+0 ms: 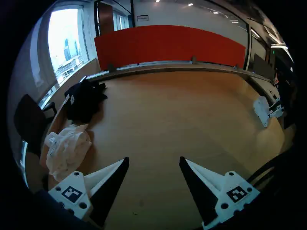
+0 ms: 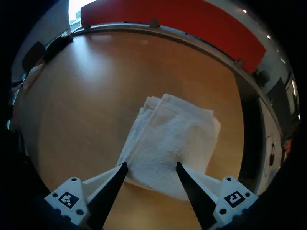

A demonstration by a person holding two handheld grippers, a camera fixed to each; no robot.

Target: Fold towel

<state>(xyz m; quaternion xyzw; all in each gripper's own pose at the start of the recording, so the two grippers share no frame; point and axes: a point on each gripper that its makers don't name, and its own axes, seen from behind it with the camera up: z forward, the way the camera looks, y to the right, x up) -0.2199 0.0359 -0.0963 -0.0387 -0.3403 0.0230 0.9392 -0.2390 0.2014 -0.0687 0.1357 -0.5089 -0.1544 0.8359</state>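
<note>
Several stacked layers show along one edge of the towel [image 2: 172,142], which lies as a compact rectangle on the desk [image 2: 88,96], so the folding looks essentially finished; at most a last tidy seems left. The right hand-held gripper [image 2: 151,168] has its fingers apart over the towel's near edge, clamping nothing; whether the tips touch the cloth is unclear, and they hide part of that edge. The left hand-held gripper [image 1: 154,163], also spread, hangs above bare desk. A crumpled white cloth [image 1: 67,149] and a dark bundle [image 1: 82,99] at the desk's edge are too distorted to identify.
</note>
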